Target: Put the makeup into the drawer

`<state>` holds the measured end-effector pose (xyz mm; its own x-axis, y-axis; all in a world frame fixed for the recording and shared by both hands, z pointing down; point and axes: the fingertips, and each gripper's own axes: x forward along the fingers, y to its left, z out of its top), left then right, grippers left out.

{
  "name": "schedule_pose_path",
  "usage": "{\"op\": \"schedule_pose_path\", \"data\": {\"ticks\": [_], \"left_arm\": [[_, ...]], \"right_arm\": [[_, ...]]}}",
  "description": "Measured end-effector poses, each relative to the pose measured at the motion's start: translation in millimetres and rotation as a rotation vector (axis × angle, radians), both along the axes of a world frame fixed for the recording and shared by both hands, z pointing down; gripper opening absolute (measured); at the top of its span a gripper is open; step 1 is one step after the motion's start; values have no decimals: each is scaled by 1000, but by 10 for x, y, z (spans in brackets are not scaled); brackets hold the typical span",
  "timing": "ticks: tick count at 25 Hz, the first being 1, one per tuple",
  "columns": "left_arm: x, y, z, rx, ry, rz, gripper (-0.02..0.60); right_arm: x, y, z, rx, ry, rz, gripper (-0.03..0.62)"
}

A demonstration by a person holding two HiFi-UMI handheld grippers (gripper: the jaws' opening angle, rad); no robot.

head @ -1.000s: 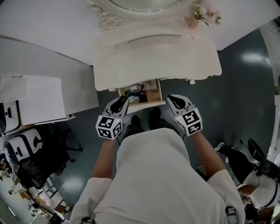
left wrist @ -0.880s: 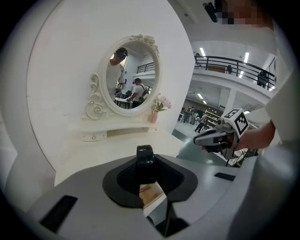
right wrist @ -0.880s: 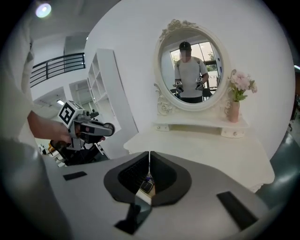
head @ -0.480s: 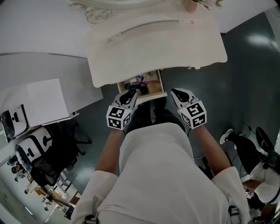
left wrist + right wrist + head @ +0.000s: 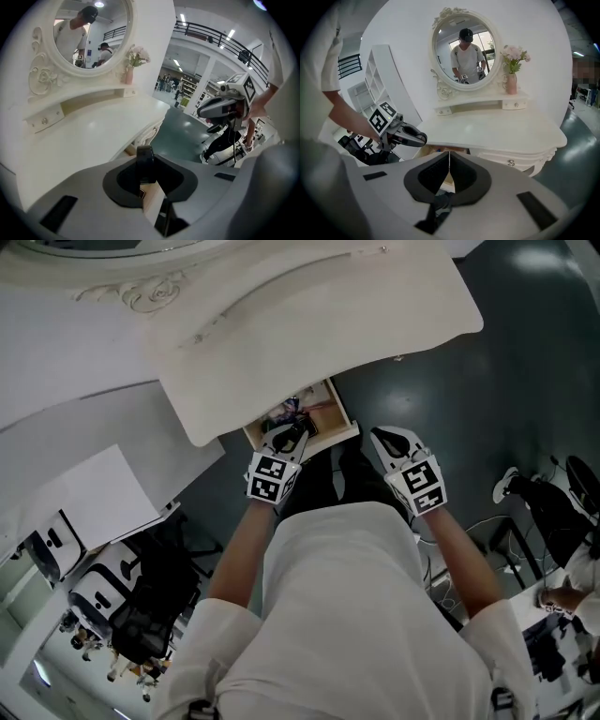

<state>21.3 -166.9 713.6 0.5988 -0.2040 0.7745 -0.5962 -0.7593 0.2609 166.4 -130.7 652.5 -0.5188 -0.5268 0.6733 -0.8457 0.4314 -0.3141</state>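
Vanity surface: white, with a curved front edge; it fills the upper part of the head view.
Mirror: oval, in a carved white frame, standing at the back of the surface. A pink vase of flowers stands just to its right on a low raised shelf.
Drawer: pulled out from under the surface's front edge, wood-toned inside, with several small items in its left part.
Left gripper: tilted downward, its tip over the drawer's front left corner. The fingers stand partly apart and are clamped on the makeup.
Right gripper: just right of the drawer and apart from it, over the dark floor. The fingers are pressed together with nothing between them.
Makeup: a small black piece — possibly a slim case, though the view is too dark to be sure. It stands upright between the left fingers, above the open drawer.
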Motion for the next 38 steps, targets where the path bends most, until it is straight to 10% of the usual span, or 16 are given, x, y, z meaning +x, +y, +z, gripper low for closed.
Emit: {"op": "schedule_pose_path", "data": {"ticks": [21, 38], "left_arm": [[97, 285, 1886, -226, -294, 374, 74], [140, 236, 2087, -249, -375, 395, 121]], "right_arm": [[-166, 92, 623, -115, -3, 154, 29], [-164, 80, 656, -129, 4, 211, 29]]}}
